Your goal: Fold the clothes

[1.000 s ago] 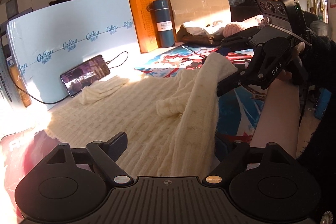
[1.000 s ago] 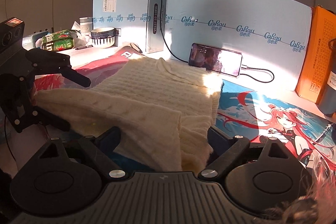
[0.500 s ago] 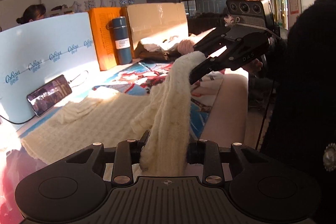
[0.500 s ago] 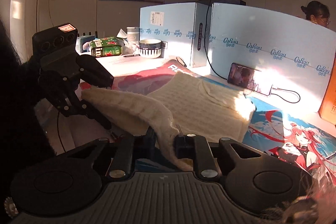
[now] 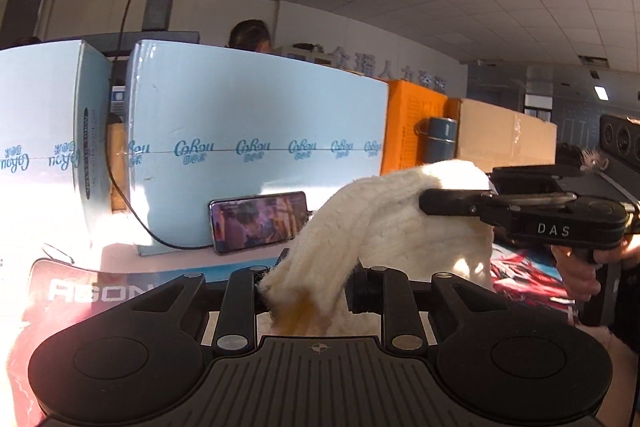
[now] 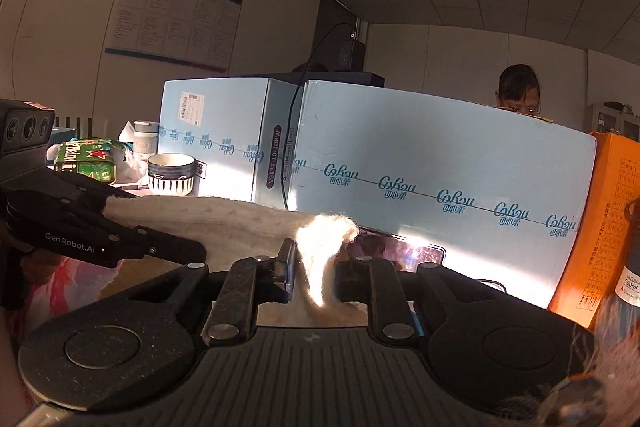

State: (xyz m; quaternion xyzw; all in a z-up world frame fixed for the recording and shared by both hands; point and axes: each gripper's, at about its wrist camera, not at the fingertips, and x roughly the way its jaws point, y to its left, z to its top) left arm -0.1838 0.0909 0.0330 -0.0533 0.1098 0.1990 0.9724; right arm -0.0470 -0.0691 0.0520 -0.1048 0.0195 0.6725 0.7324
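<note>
A cream knitted sweater (image 5: 384, 227) is lifted off the table and stretched between both grippers. My left gripper (image 5: 312, 283) is shut on one edge of it. My right gripper (image 6: 316, 275) is shut on the other edge; the sweater (image 6: 224, 219) runs from it to the left gripper (image 6: 152, 251) at the left of the right wrist view. The right gripper (image 5: 460, 203) shows at the right of the left wrist view, level with the left one. The hanging part of the sweater is hidden below both cameras.
Light blue cartons (image 5: 256, 147) stand along the back with a phone (image 5: 260, 219) leaning on them. An orange box (image 5: 412, 123), a blue flask (image 5: 440, 139) and a brown carton stand to the right. A bowl (image 6: 172, 173) and green can pack (image 6: 86, 161) sit far left.
Both grippers closed on the sweater's edge and lifted it off the table. They now hold it higher and face the blue cartons, with the cloth pulled taut between them.
</note>
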